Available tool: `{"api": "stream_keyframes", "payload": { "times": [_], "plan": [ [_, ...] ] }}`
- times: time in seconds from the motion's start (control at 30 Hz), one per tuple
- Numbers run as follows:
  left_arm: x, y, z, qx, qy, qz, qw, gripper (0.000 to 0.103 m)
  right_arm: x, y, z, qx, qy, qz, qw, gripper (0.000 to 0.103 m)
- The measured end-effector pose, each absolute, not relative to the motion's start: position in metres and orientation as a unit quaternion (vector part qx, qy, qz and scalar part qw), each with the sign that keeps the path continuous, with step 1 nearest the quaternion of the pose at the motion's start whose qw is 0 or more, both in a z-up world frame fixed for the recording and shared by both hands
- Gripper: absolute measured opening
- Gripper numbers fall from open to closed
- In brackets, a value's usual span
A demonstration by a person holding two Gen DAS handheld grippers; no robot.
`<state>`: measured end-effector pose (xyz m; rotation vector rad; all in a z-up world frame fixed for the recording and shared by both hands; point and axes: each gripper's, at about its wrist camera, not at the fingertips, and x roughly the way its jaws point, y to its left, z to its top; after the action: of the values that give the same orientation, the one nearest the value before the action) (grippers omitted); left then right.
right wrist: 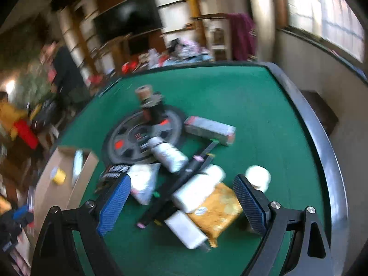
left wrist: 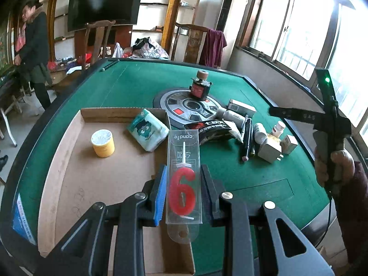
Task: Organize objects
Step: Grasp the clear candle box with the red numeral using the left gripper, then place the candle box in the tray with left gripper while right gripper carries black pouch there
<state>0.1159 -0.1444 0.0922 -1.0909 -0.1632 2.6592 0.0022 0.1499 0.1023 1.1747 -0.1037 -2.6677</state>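
My left gripper is shut on a clear candle pack with a red number 6 candle, held over the right edge of the cardboard box. In the box lie a yellow jar and a tissue pack. My right gripper is open and empty above a pile on the green table: a yellow packet, white boxes, a white bottle, a black pen. The right view is blurred.
A round grey control panel sits mid-table with a dark perfume bottle on it. A grey carton lies beside it. A black sachet, small bottles and a charger lie right of the box. A person stands far left.
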Motion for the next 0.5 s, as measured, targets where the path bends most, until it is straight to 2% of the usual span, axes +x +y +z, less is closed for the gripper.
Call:
{"api": "stream_keyframes", "payload": {
  "times": [0.07,0.2,0.27,0.4,0.5],
  "plan": [
    [0.116,-0.149,0.090,-0.377,-0.062,0.915,0.133,0.027,-0.002,0.117,0.102,0.405,0.015,-0.902,0.148,0.094],
    [0.119,-0.162,0.087,-0.378,-0.068,0.915,0.124,0.027,-0.013,0.034,0.081,0.400,0.182,-0.877,0.195,0.093],
    [0.121,-0.171,0.086,-0.381,-0.075,0.914,0.115,0.027,-0.022,0.005,0.067,0.403,0.237,-0.858,0.212,0.093],
    [0.119,-0.187,0.079,-0.391,-0.086,0.910,0.103,0.027,-0.047,-0.022,0.040,0.436,0.287,-0.817,0.245,0.093],
    [0.114,-0.195,0.074,-0.398,-0.099,0.906,0.101,0.027,-0.064,-0.027,0.023,0.471,0.296,-0.788,0.265,0.092]
  ]
}}
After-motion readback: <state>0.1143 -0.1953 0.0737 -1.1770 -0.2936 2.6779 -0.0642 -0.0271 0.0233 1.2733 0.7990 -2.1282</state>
